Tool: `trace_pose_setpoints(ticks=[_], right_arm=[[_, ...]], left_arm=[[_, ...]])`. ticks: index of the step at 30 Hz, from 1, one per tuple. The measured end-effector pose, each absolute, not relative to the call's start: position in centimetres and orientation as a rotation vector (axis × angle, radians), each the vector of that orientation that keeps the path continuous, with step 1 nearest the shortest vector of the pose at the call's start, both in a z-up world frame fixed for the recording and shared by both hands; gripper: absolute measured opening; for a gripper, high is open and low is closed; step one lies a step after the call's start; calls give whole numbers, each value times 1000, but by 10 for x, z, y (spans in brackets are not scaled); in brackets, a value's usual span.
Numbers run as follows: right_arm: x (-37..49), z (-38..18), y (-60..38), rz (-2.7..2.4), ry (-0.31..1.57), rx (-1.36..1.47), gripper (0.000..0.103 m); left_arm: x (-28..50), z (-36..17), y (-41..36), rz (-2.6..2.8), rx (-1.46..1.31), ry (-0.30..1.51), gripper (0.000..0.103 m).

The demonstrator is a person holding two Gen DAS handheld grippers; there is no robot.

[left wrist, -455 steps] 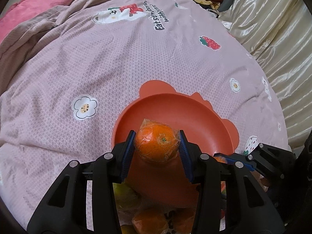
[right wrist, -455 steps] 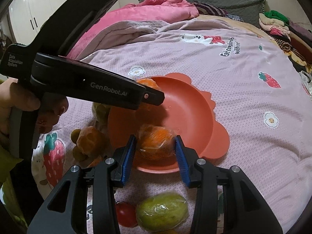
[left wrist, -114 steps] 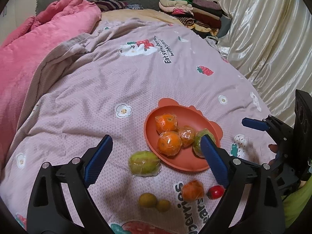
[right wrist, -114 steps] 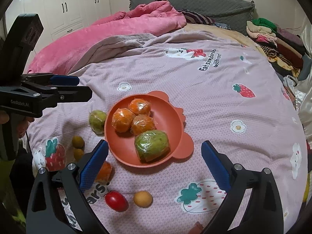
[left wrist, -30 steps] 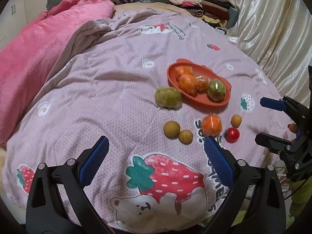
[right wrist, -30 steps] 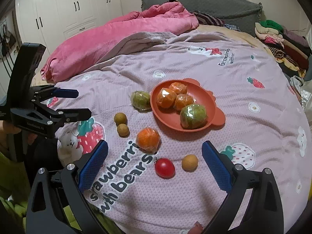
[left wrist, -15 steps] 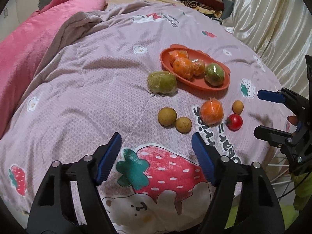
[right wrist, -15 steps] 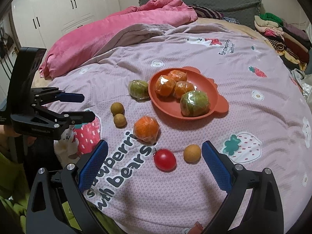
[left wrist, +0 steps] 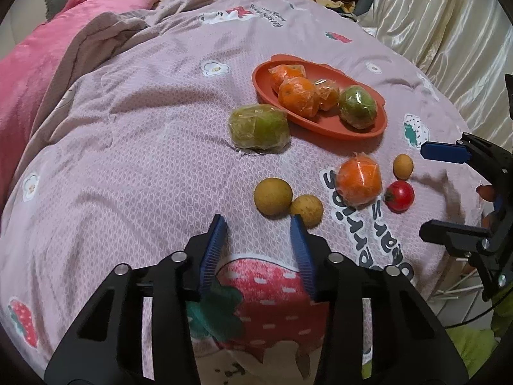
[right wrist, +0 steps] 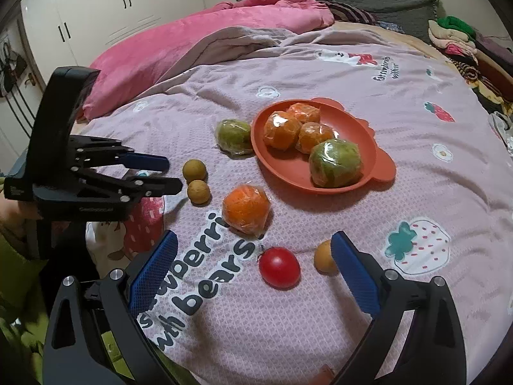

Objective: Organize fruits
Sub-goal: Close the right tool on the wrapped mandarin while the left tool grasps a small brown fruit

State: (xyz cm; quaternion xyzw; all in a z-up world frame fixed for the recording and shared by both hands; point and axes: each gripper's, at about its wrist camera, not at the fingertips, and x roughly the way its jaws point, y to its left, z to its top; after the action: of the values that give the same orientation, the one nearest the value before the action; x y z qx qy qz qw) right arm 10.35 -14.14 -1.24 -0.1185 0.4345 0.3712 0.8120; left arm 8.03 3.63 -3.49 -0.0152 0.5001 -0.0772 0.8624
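An orange-red plate on the pink bedspread holds three wrapped oranges and a wrapped green fruit. Beside it lies another wrapped green fruit. Nearer me are a wrapped orange, a red tomato, a small yellow fruit and two brown round fruits. My left gripper is closing with nothing between its jaws, just short of the brown fruits. My right gripper stands wide open over the tomato.
A pink blanket is bunched at the far left of the bed. Folded clothes are stacked at the far right. A shiny cream curtain hangs along the bed's right side. White wardrobe doors stand behind.
The left jaws have narrowed from wide apart to a small gap. Both grippers have sunk closer to the bedspread, so the fruits look nearer and larger.
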Motion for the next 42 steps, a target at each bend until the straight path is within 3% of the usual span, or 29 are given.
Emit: trace_pose_setpoints(ticks=[5, 16, 25, 42], right_arm=[[105, -15, -134, 812, 934, -266, 94], [112, -30, -117, 848, 968, -297, 53], [123, -39, -112, 853, 975, -302, 43], [128, -45, -103, 870, 962, -320, 38]], left_arm=[[87, -38, 35, -180, -32, 1054, 30], [100, -39, 31, -220, -32, 1053, 29], [110, -42, 31, -263, -41, 1055, 29], [123, -43, 33, -319, -83, 1055, 19]])
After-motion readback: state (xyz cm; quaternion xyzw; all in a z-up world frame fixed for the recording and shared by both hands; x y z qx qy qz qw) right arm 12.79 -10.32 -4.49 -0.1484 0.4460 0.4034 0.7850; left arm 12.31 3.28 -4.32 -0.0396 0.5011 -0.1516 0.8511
